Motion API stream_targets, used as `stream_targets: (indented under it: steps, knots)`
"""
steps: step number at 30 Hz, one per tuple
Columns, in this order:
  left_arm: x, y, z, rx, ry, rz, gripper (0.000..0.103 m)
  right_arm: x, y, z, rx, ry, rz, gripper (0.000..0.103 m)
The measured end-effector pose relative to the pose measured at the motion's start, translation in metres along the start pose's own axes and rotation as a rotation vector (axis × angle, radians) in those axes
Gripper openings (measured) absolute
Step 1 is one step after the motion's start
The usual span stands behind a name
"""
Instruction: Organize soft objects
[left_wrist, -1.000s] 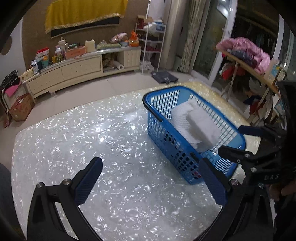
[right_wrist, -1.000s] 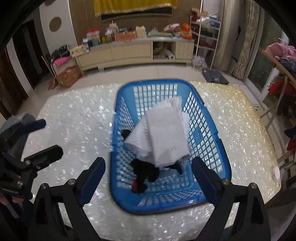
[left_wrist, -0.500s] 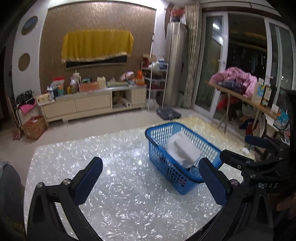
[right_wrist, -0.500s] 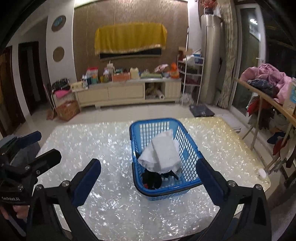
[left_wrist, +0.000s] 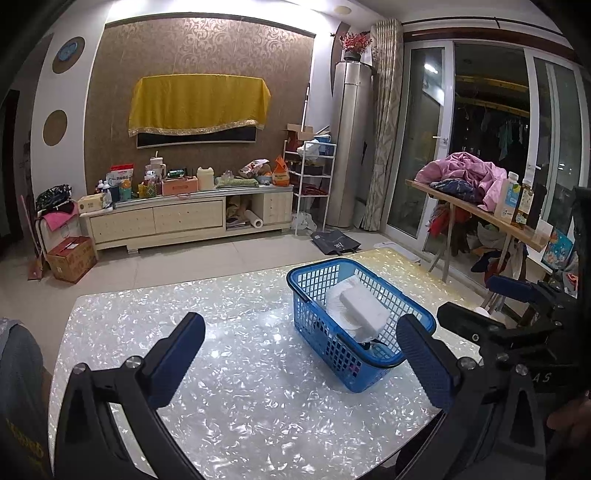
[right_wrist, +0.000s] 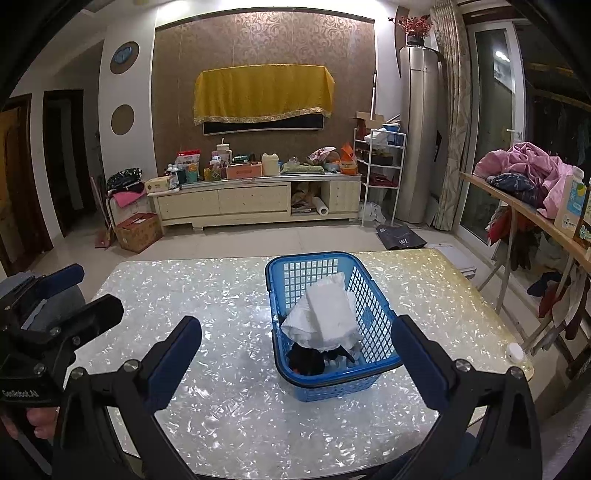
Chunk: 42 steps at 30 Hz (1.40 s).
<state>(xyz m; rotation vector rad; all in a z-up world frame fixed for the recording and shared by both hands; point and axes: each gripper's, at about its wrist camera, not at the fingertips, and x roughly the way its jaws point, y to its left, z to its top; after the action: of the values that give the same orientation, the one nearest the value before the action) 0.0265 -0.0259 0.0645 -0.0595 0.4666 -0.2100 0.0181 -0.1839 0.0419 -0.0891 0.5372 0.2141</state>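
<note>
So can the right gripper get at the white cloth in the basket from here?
Probably yes: the right gripper is open, the white cloth lies on top in the open-topped basket, nothing between.

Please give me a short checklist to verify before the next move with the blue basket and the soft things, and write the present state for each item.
1. Left claw open and holding nothing: ok.
2. Right claw open and holding nothing: ok.
3. Blue basket standing upright on the table: ok.
4. White folded cloth inside the basket, lying on top: ok.
5. Dark item under the white cloth fully inside the basket: ok, but what it is cannot tell.
6. No other soft things left on the table: ok in both views; only a small white round object sits near the right edge.
</note>
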Motion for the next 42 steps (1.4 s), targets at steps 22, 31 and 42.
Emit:
stream_targets:
  steps: [22, 31, 42]
  knots:
    - [0.0014, -0.0014, -0.0037, -0.013, 0.018, -0.007, 0.103, -0.0073, 0.0036, -0.006, -0.008, -0.009, 0.012, 0.103]
    - [-0.0009, -0.0019, -0.0039, -0.014, 0.016, -0.005, 0.103, -0.0081, 0.0046, -0.0056, -0.008, -0.01, 0.011, 0.103]
    - [-0.0056, -0.0028, -0.0045, -0.011, 0.005, 0.0, 0.103, -0.009, 0.0054, -0.0063, -0.009, -0.008, 0.013, 0.103]
